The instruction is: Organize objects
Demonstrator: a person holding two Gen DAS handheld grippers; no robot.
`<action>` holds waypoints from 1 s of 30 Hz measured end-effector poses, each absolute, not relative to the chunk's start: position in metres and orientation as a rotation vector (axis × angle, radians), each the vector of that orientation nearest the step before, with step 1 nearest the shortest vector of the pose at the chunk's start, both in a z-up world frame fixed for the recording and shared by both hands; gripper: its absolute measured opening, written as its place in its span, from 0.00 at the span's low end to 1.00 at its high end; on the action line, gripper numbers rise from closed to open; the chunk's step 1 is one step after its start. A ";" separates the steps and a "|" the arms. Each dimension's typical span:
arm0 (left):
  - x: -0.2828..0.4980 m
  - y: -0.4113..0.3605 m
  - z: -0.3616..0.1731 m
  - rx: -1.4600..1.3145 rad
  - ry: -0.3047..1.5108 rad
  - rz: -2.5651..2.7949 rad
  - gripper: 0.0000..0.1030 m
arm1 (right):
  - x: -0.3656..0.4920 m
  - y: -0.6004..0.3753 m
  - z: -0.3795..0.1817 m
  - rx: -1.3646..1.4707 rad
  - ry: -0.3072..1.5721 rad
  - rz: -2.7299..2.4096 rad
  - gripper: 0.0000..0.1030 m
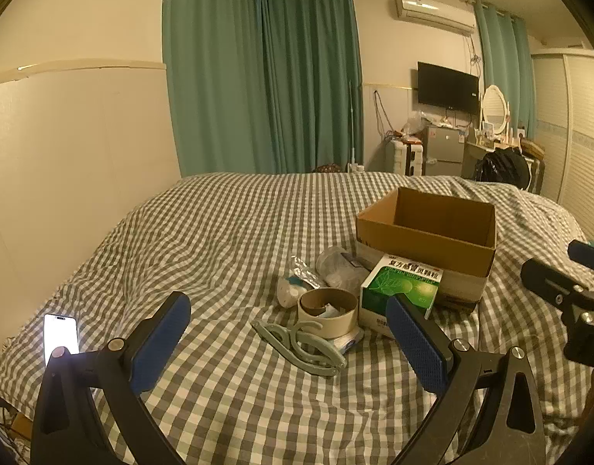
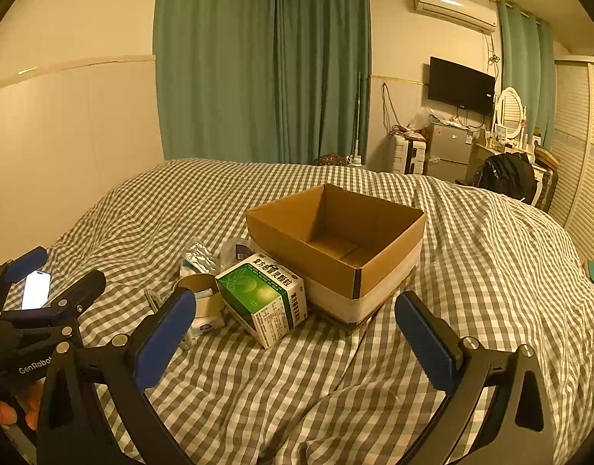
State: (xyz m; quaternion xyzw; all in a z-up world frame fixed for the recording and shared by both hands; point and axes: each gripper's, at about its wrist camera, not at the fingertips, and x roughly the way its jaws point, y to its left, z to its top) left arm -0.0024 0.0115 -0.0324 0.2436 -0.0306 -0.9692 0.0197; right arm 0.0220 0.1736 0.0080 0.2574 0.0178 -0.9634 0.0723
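Soft grey-and-white checked bedding [image 1: 227, 240] lies under both tools: the left gripper [image 1: 289, 333] and the right gripper [image 2: 295, 329] each hang wide open and hold nothing, close in front of the one open brown cardboard box [image 2: 335, 232]. Beside that box sit one green-and-white medicine box [image 2: 264, 294], one brown cardboard tape ring [image 1: 327, 312], one pale green folding hanger [image 1: 300, 343], one silver pill sheet [image 2: 200, 257] and one see-through plastic bag [image 1: 339, 267]. I think the lumpy bedding could tip the medicine box or let the thin hanger slip from a pinch.

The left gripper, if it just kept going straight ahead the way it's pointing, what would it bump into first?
Most likely the folding hanger, lying on the checked bedspread between the open fingers of the left gripper. The cardboard ring sits right behind it. Depth is hard to judge here.
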 end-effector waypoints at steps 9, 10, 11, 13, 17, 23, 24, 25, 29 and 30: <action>-0.015 0.006 -0.060 0.877 -0.078 -2.988 1.00 | 0.014 0.176 -0.003 0.830 0.067 -2.885 1.00; -0.018 0.007 -0.065 0.901 -0.080 -2.979 1.00 | 0.010 0.175 -0.008 0.856 0.076 -2.881 1.00; -0.021 0.007 -0.070 0.930 -0.082 -2.970 1.00 | 0.006 0.175 -0.013 0.881 0.081 -2.874 1.00; -0.028 0.008 -0.080 0.982 -0.086 -2.953 1.00 | -0.001 0.175 -0.024 0.929 0.079 -2.858 1.00; -0.049 0.015 -0.100 1.086 -0.096 -2.924 1.00 | -0.013 0.176 -0.040 0.989 0.074 -2.827 1.00; -0.084 0.017 -0.130 1.210 -0.071 -2.823 0.97 | -0.035 0.174 -0.060 1.052 0.096 -2.783 1.00; -0.088 0.017 -0.134 1.224 -0.064 -2.804 0.96 | -0.037 0.173 -0.062 1.058 0.099 -2.776 1.00; -0.092 0.017 -0.138 1.245 -0.060 -2.790 0.95 | -0.041 0.172 -0.065 1.070 0.104 -2.765 1.00; -0.109 0.026 -0.157 1.345 -0.084 -2.763 0.91 | -0.054 0.169 -0.072 1.097 0.095 -2.733 1.00; -0.112 0.027 -0.162 1.367 -0.089 -2.756 0.88 | -0.057 0.167 -0.073 1.105 0.100 -2.720 1.00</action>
